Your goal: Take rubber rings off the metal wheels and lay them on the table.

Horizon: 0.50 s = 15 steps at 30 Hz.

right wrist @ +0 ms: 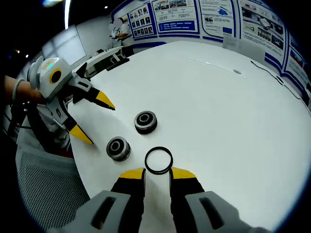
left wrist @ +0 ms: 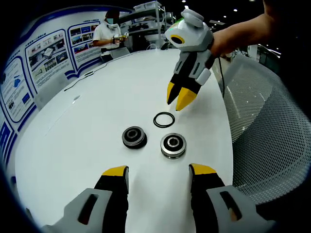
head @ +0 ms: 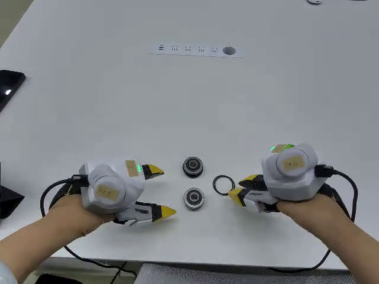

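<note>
Two small metal wheels lie near the white table's front edge. The farther wheel looks dark around its rim. The nearer wheel shows a bare silver rim. A loose black rubber ring lies flat to their right. My right gripper sits just behind the ring, jaws narrowly parted and holding nothing. My left gripper stands wide open left of the wheels.
A white power strip lies far back on the table. A black device sits at the left edge. Cables trail from both grippers over the front edge. A mesh chair stands close behind, and a person stands far off.
</note>
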{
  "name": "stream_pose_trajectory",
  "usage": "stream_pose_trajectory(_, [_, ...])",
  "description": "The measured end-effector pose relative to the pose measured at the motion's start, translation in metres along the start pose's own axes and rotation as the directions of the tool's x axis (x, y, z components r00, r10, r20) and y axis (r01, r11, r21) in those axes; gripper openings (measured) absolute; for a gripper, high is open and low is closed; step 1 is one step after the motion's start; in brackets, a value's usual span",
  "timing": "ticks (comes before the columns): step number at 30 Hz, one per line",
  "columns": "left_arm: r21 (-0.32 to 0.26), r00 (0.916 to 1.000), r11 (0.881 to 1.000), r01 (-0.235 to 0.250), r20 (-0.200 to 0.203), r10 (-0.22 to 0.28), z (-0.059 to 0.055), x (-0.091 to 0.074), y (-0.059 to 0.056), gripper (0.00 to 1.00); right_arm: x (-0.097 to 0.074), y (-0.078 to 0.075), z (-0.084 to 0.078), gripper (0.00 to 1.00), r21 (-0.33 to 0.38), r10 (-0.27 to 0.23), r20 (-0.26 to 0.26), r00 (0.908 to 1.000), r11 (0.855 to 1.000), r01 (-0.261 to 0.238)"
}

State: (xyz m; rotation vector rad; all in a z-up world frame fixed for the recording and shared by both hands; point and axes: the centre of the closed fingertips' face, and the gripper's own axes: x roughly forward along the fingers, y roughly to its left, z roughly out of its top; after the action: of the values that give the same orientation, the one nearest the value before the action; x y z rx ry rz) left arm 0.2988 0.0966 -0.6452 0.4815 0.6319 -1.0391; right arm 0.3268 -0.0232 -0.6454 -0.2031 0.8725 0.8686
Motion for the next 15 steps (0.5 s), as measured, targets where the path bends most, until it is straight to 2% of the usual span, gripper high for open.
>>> stream_pose_trajectory(3, [-0.004,0.9999,1.0,-0.009,0.007,0.009,0.004,-0.001,0.003,0.5,-0.004,0.003,0.011,0.19,0.07,0.015,0.064,0.9979,0.997,-0.02])
stream_pose_trajectory(4, [-0.004,0.9999,1.0,-0.01,0.011,0.01,0.005,-0.001,0.004,0.5,-0.005,0.004,0.017,0.19,0.111,0.023,0.097,0.995,0.993,-0.034])
stream_pose_trajectory(7, [-0.001,0.9997,1.0,-0.019,0.016,0.019,0.009,-0.001,0.008,0.49,-0.008,0.008,0.026,0.2,0.192,0.044,0.155,0.9869,0.979,-0.073])
stream_pose_trajectory(8, [-0.004,0.9996,1.0,-0.02,0.021,0.021,0.011,-0.001,0.009,0.49,-0.008,0.008,0.027,0.2,0.201,0.043,0.164,0.9856,0.977,-0.076])
stream_pose_trajectory(15, [-0.005,0.9983,0.999,-0.051,0.029,0.051,0.022,0.004,0.025,0.47,-0.006,0.011,0.023,0.23,0.157,0.04,0.149,0.9881,0.986,-0.064])
